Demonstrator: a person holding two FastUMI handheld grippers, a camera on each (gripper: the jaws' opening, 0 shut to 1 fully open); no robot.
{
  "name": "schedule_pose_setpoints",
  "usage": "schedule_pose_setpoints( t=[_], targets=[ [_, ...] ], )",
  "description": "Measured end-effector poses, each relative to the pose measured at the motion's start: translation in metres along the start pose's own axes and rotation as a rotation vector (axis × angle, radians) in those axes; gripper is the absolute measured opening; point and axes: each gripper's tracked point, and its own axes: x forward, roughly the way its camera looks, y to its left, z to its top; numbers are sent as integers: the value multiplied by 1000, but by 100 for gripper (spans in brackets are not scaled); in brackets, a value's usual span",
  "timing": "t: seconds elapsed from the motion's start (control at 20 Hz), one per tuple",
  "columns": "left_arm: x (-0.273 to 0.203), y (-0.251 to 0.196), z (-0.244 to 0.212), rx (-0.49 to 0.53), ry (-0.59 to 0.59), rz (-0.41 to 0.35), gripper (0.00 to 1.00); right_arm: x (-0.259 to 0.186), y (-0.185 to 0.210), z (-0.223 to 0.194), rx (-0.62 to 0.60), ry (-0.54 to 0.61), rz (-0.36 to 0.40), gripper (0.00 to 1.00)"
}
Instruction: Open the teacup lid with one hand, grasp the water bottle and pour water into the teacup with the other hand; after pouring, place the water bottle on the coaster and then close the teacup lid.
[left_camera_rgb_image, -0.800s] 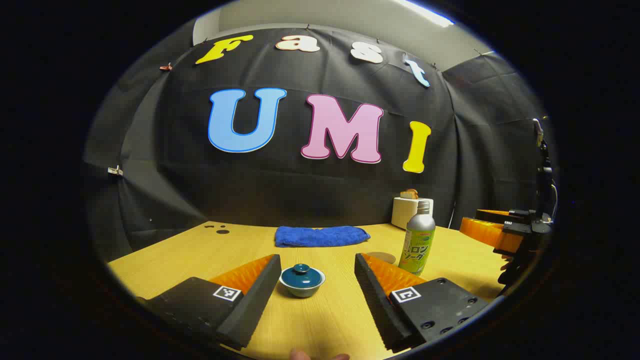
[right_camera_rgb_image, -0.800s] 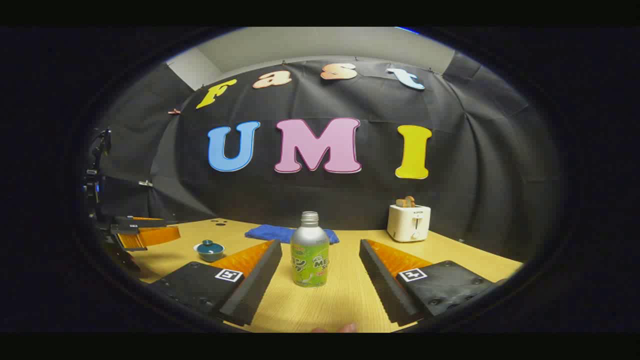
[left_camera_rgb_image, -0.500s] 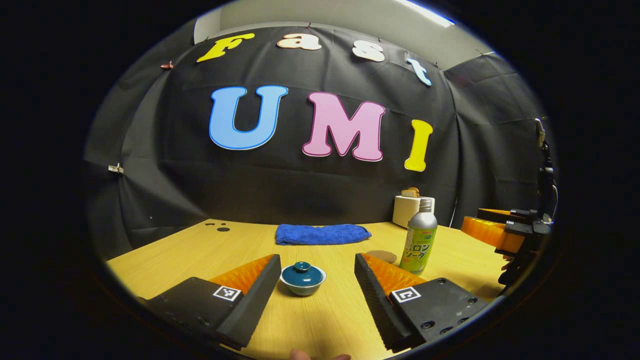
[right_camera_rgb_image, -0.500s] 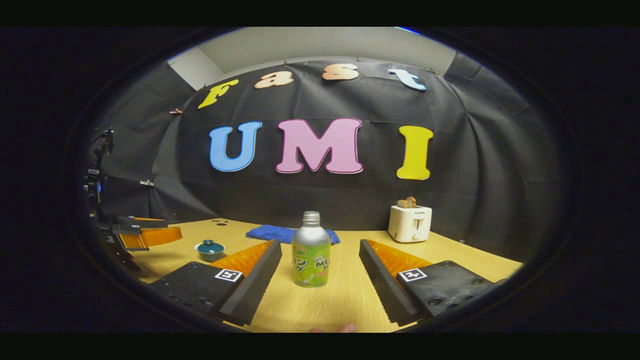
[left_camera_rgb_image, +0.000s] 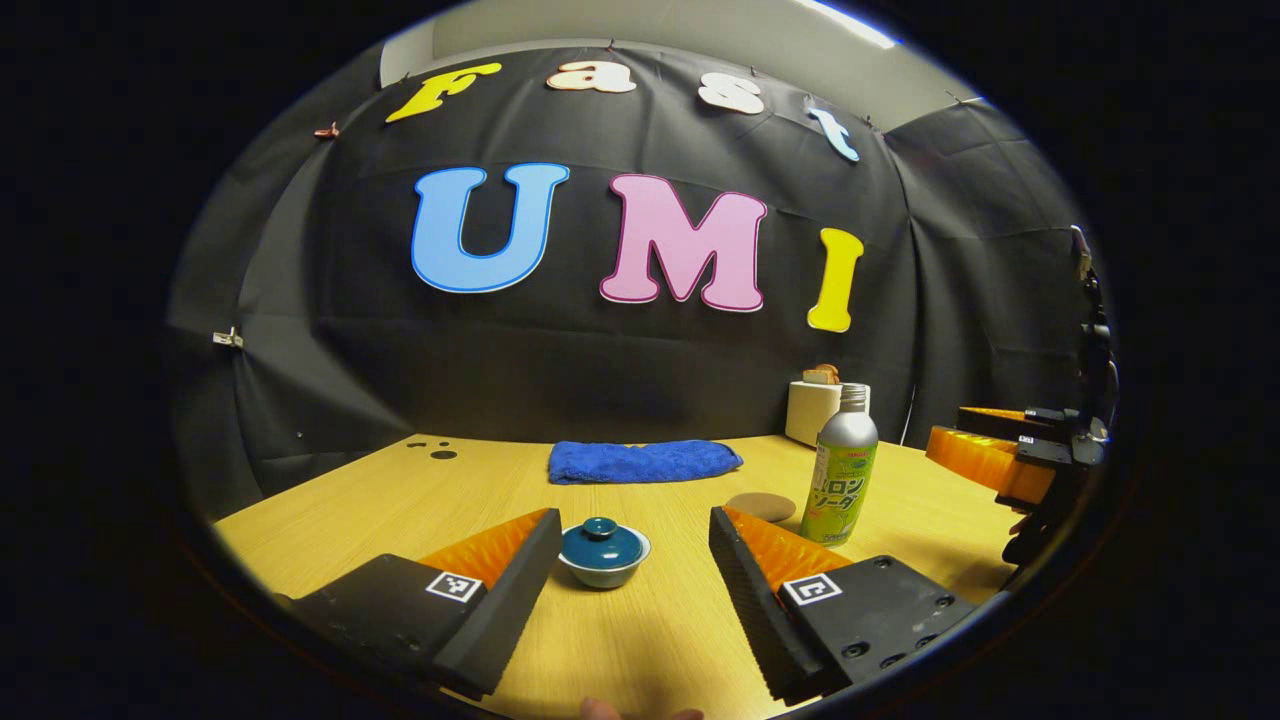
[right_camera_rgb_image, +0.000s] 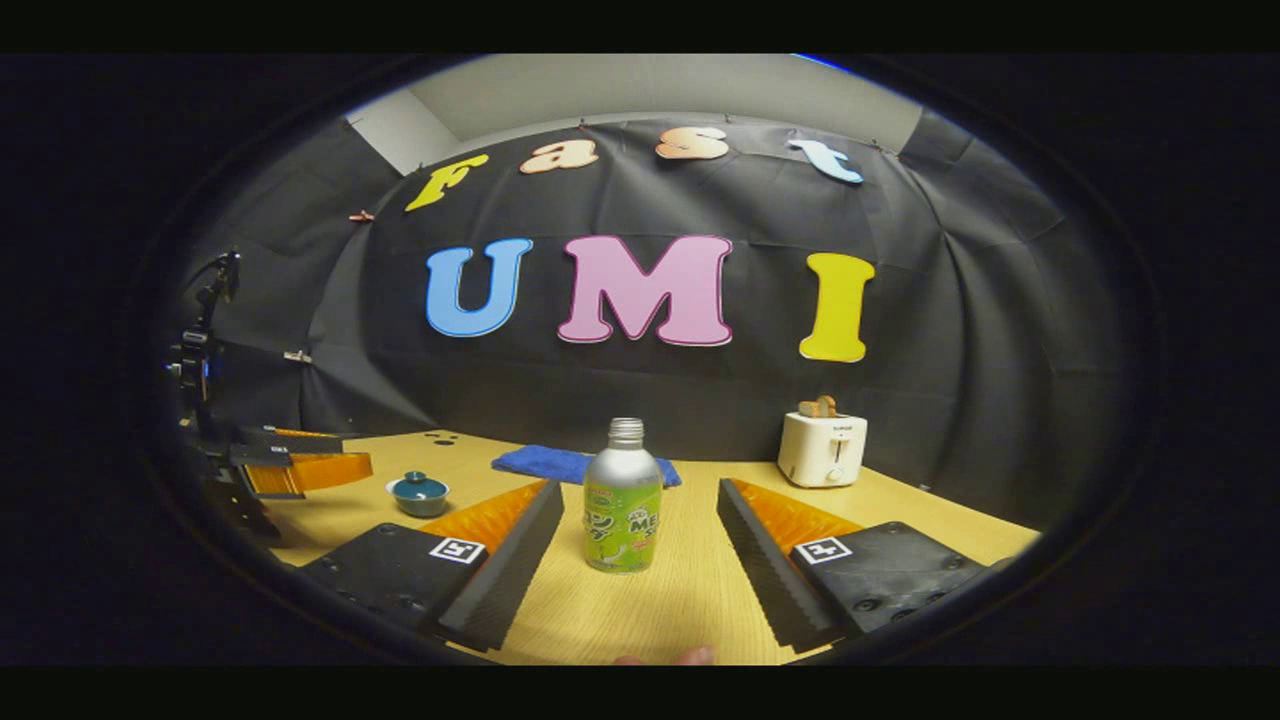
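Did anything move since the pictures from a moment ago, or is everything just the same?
Hardly anything. Both grippers drifted a touch, so each view shifted slightly; nothing was grabbed or let go. The left gripper stays open around the lidded teacup, the right gripper open around the water bottle. The coaster, blue towel and toaster stayed put.

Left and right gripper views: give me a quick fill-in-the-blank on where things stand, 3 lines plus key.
1. The lid sits ____ the teacup, ahead of the left gripper.
2. The right gripper is lined up with the water ____, jaws apart.
3. The round coaster lies between the teacup and the bottle and carries ____.
4. The blue ____ lies folded near the wall.

Missing words: on; bottle; nothing; towel
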Motion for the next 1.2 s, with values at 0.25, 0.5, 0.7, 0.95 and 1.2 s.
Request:
schedule_pose_setpoints(
  t=[0.25, 0.5, 0.7, 0.95, 1.2],
  targets=[
    [37, 15, -11, -5, 64, 7, 94, -1, -5, -1, -6, 1, -2, 96],
    [73, 28, -33, -28, 141, 10, 92, 0, -10, -2, -1, 4, -8, 96],
    [89, 30, -51, -38, 192, 14, 84, 0, -12, -3, -5, 3, -8, 96],
    [103, 32, -57, -32, 207, 17, 71, 0, -15, -4, 9, 5, -13, 96],
    [108, 29, -60, -2, 211, 10, 63, -1, -16, -6, 18, 9, -16, 96]
  ],
)
